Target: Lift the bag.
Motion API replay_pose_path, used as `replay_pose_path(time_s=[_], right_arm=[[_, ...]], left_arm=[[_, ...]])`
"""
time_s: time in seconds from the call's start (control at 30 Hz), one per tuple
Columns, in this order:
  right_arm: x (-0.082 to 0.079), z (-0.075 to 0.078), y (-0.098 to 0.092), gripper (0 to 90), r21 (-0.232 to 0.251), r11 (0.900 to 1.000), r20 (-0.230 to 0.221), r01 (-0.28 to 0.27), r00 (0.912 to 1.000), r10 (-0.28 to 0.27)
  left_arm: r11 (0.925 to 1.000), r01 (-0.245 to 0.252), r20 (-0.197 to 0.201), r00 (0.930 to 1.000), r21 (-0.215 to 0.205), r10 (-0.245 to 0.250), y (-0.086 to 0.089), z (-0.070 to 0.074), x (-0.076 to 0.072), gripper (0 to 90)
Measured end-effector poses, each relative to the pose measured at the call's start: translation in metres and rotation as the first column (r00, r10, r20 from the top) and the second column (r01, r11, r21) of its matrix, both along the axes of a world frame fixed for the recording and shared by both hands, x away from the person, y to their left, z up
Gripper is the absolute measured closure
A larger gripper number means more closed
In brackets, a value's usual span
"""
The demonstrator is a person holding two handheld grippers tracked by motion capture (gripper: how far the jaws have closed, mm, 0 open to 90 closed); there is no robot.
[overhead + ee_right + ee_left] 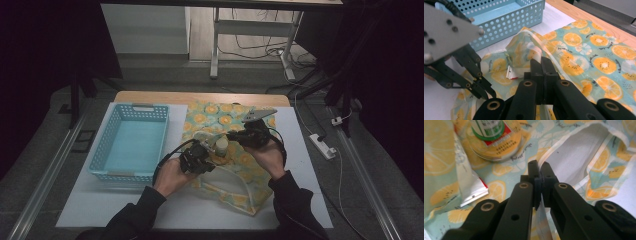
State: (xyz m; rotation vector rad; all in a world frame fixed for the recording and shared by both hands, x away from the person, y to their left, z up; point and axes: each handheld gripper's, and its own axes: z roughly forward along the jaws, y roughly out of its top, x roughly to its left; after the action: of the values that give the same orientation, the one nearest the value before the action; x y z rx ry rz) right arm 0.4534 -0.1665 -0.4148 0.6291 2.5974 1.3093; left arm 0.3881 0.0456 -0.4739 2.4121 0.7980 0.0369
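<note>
My left hand-held gripper [539, 168] is pinching the white-trimmed rim of the orange-slice-patterned fabric bag [235, 165] on the counter [300, 165]; my right hand-held gripper [541, 62] pinches the rim opposite. A green-labelled round jar [492, 142] sits on the bag beside a light-blue perforated plastic basket [131, 142].

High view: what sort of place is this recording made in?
Probably a lab or workshop set up for recording, not a home: a white work table stands on a dim grey floor, a power strip with loose cables lies beside it, and a metal-legged bench stands behind.
</note>
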Motion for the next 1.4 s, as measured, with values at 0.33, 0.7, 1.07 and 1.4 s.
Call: replay_pose_path(time_s=[0.33, 0.7, 1.07, 1.4], right_arm=[[-0.002, 0.014, 0.004, 89.5, -0.009, 1.0, 0.007, -0.016, 0.9998, 0.017], [-0.006, 0.027, 0.007, 89.6, -0.014, 0.999, 0.009, -0.034, 0.9994, 0.034], [-0.009, 0.044, 0.012, 89.6, -0.014, 0.999, 0.025, -0.052, 0.9983, 0.052], [-0.012, 0.064, 0.021, 89.6, 0.009, 0.996, 0.023, -0.09, 0.9957, 0.089]], left_arm=[[0.9972, -0.011, -0.008, 0.9999, -0.074, 0.011, 0.014, 0.025, 0.005, 89.0], [0.9897, -0.007, -0.024, 0.9997, -0.143, 0.004, 0.028, 0.054, 0.01, 89.1], [0.9844, -0.016, -0.024, 0.9996, -0.175, 0.012, 0.044, 0.084, 0.024, 89.1], [0.9741, -0.027, 0.006, 0.9996, -0.224, 0.029, 0.059, 0.115, 0.03, 89.2]])
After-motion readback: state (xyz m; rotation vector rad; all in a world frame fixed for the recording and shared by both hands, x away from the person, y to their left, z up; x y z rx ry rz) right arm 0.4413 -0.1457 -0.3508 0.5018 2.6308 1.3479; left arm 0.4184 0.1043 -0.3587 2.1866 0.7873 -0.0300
